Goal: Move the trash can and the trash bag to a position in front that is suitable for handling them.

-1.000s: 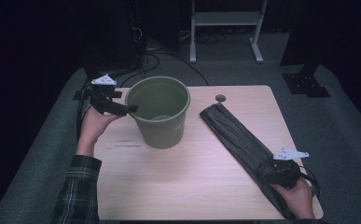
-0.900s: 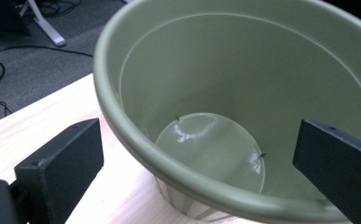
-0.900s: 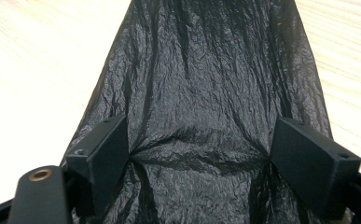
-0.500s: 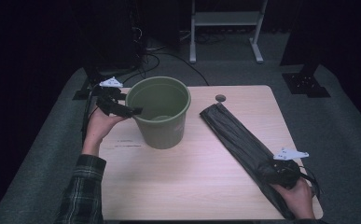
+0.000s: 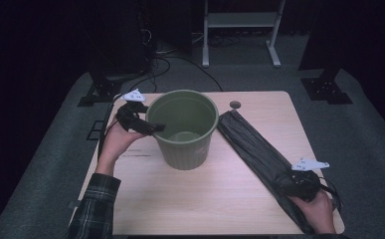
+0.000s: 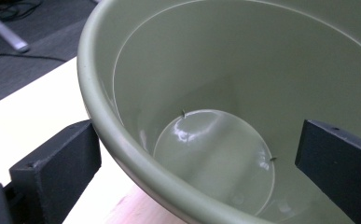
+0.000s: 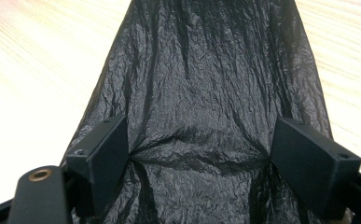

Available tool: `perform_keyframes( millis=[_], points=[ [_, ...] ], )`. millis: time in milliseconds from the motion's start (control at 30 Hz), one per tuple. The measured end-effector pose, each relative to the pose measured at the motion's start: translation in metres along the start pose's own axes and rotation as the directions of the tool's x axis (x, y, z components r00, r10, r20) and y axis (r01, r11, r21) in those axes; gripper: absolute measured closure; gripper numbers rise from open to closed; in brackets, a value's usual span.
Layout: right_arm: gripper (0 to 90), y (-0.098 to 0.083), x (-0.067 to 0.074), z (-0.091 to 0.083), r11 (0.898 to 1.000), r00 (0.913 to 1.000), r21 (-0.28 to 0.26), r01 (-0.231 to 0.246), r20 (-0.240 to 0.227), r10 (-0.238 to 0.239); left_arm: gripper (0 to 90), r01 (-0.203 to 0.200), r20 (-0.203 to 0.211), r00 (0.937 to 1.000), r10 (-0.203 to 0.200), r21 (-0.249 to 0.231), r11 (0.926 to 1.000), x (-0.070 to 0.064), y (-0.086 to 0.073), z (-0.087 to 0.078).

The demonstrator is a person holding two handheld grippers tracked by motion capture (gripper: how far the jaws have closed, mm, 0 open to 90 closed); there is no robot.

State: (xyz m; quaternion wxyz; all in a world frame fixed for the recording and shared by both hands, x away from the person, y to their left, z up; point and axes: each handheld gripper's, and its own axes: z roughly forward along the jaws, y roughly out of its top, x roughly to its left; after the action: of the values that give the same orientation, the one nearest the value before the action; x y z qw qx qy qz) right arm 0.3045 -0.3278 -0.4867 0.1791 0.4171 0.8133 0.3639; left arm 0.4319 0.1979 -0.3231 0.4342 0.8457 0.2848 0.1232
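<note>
An olive-green plastic bucket (image 5: pixel 182 129) stands upright and empty on the left half of the wooden table (image 5: pixel 220 209). My left gripper (image 5: pixel 155 128) is open at its left rim. In the left gripper view the bucket (image 6: pixel 215 70) looms close, and the left gripper (image 6: pixel 197 158) straddles the rim with one jaw outside the wall and one inside. A folded black plastic bag (image 5: pixel 254 147) lies diagonally on the right half. My right gripper (image 5: pixel 288 181) is at its near end. There the bag (image 7: pixel 201 70) lies between the wide-apart jaws of the right gripper (image 7: pixel 199 144), creased at the tips.
A small round hole (image 5: pixel 235 104) sits in the tabletop near the far edge, beside the bag's far end. A white metal stand (image 5: pixel 240 20) and cables (image 5: pixel 180 59) are on the dark floor behind the table.
The left gripper and the bucket have shifted a little to the right and toward the near side. The right gripper and the bag have stayed put.
</note>
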Motion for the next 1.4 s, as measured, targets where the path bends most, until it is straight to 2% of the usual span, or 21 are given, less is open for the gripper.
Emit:
perform_keyframes(
  millis=[100, 533, 733, 867, 1000, 1167, 1233, 1400],
  points=[
    [17.8, 0.0, 0.0, 0.0, 1.0, 1.0, 0.0, 0.0, 0.001, 0.0, 0.0, -0.016, 0.028, 0.9995, 0.016, -0.006, 0.9999, -0.011, 0.0, 0.002],
    [17.8, 0.0, 0.0, 0.0, 1.0, 1.0, 0.0, 0.0, 0.0, 0.0, 0.0, -0.061, 0.089, 0.9942, 0.061, 0.002, 0.9981, -0.053, 0.0, 0.005],
    [17.7, 0.0, 0.0, 0.0, 1.0, 1.0, 0.0, 0.001, 0.001, -0.001, 0.0, -0.078, 0.123, 0.9892, 0.079, -0.015, 0.9968, -0.067, -0.002, 0.007],
    [17.7, 0.0, 0.0, 0.0, 1.0, 1.0, 0.001, -0.001, 0.0, 0.001, 0.0, -0.095, 0.13, 0.9869, 0.095, -0.006, 0.9955, -0.077, -0.001, 0.008],
    [17.6, 0.0, 0.0, 0.0, 1.0, 1.0, 0.001, -0.001, 0.0, 0.001, 0.0, -0.103, 0.148, 0.9836, 0.104, -0.013, 0.9946, -0.084, -0.001, 0.009],
    [16.5, 0.0, 0.0, 0.0, 1.0, 1.0, 0.002, 0.001, -0.001, -0.001, 0.0, -0.094, 0.17, 0.9806, 0.098, -0.028, 0.9951, -0.092, -0.003, 0.01],
    [12.1, 0.0, 0.001, 0.001, 1.0, 1.0, 0.009, -0.001, 0.003, 0.001, 0.0, -0.091, 0.178, 0.9794, 0.095, -0.032, 0.9954, -0.094, -0.004, 0.011],
    [11.5, 0.0, 0.001, 0.001, 1.0, 1.0, 0.012, 0.0, 0.002, 0.0, 0.0, -0.092, 0.18, 0.9787, 0.098, -0.043, 0.9948, -0.094, -0.004, 0.011]
  ],
)
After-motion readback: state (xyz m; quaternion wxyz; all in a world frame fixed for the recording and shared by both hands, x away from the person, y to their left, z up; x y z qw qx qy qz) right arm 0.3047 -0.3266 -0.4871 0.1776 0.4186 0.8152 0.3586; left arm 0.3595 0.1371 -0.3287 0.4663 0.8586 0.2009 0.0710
